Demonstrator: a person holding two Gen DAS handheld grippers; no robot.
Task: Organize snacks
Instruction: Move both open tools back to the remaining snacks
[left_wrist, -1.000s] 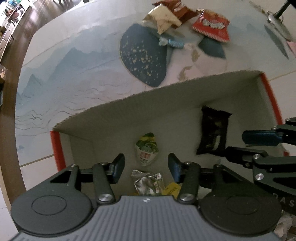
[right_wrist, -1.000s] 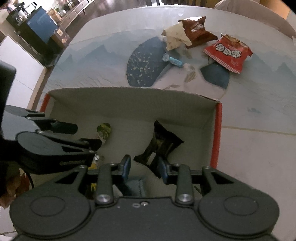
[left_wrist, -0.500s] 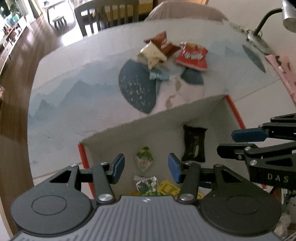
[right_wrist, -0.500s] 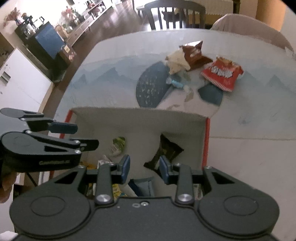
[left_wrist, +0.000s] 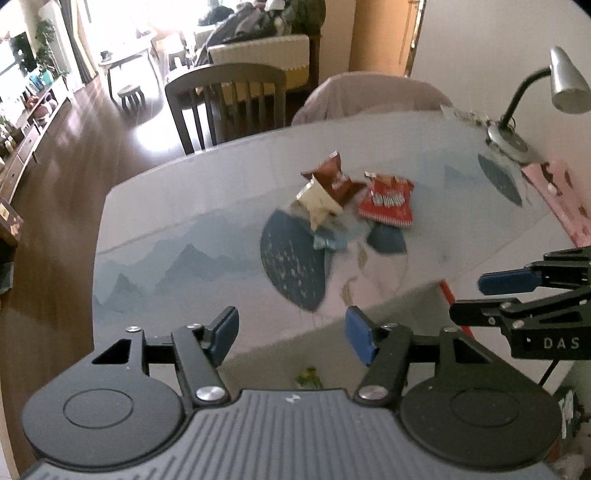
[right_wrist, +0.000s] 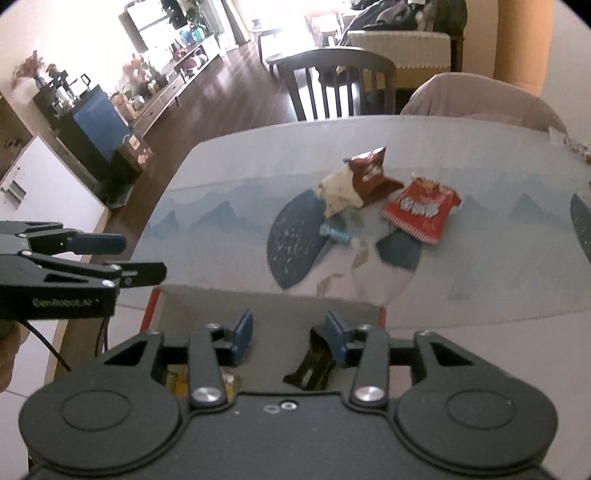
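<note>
A red-edged cardboard box (right_wrist: 266, 306) sits at the near edge of the table; it holds a black packet (right_wrist: 314, 365), a yellow packet (right_wrist: 177, 380) and a green-white snack (left_wrist: 308, 378). Further out on the table lie a red snack bag (right_wrist: 421, 212), a brown bag (right_wrist: 369, 177), a cream bag (right_wrist: 338, 192) and a small blue wrapped candy (right_wrist: 334, 233). My left gripper (left_wrist: 291, 334) is open and empty above the box's far wall. My right gripper (right_wrist: 290, 334) is open and empty above the box. Each gripper shows in the other's view, the right (left_wrist: 517, 291) and the left (right_wrist: 96, 258).
The table (right_wrist: 229, 177) has a blue mountain-print cloth. A desk lamp (left_wrist: 532, 99) stands at the far right corner. A pink sheet (left_wrist: 561, 199) lies at the right edge. A dark wooden chair (right_wrist: 336, 81) and a covered chair (right_wrist: 480, 99) stand behind the table.
Both grippers have risen and tilted up away from the box interior, so the views now show the far table and room. Both stayed open and empty.
</note>
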